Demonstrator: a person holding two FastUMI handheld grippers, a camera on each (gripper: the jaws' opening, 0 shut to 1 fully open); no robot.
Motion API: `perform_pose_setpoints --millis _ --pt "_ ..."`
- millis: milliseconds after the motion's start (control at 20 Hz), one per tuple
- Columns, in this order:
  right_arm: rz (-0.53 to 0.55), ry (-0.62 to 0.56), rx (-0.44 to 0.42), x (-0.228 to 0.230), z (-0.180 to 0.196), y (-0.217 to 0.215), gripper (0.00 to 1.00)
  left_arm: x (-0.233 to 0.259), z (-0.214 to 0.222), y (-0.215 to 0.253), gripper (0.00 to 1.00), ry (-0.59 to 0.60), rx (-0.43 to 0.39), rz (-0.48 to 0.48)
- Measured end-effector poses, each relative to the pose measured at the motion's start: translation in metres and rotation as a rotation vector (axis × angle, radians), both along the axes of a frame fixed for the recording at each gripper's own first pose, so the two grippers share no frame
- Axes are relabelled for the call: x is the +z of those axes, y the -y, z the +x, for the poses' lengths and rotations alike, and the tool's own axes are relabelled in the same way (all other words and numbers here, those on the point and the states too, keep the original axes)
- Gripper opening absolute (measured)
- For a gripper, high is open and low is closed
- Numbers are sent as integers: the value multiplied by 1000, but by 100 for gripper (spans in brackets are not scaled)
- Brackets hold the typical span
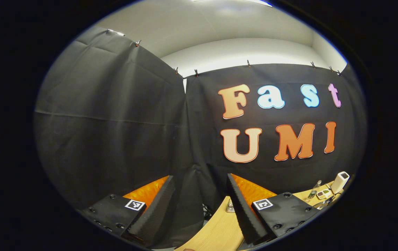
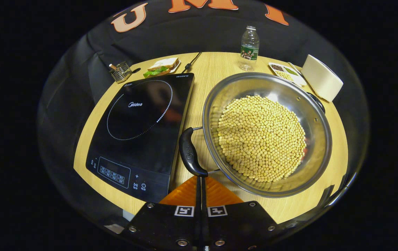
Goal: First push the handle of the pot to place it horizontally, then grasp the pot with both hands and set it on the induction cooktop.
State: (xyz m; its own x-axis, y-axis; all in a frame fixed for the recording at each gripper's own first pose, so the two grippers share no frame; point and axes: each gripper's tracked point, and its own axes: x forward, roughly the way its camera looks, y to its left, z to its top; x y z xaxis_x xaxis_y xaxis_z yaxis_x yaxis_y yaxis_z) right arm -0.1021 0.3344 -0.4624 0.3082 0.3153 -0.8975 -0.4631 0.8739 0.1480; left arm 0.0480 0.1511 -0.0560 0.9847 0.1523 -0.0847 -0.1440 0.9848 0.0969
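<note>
Your right tool (image 2: 200, 195) sits at the near edge of the light wooden tabletop (image 2: 91, 139), fingers pressed together with nothing between them, tips just at the near end of the black curved pot handle (image 2: 189, 153). That handle lies along the gap between pot and cooktop, touching neither finger that you can confirm. The wide stainless steel pot filled with yellow soybeans (image 2: 267, 134) rests on the tabletop right of centre, not on the cooktop. The flat black induction cooktop with a dotted ring (image 2: 139, 129) lies just left of the pot, bare. Farther back: a clear plastic water bottle with green label (image 2: 249, 48), a white divided dish of seeds (image 2: 286, 73), a white rounded container (image 2: 321, 82) at far right, a sandwich with green leaves on a plate (image 2: 162, 67), a small wire holder (image 2: 120, 71) at far left.

Your left tool (image 1: 200, 202) is raised and aimed at the booth wall, fingers spread wide apart, holding nothing. Below it you see a tabletop edge; a white boxy device (image 1: 340, 181) and small gadgets (image 1: 322, 194) sit at far right.
</note>
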Motion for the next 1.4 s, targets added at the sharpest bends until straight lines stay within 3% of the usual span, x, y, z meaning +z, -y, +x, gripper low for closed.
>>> perform_pose_setpoints --millis 1400 --pt "42 5 -98 0 51 -61 0 -22 21 -64 97 -49 67 25"
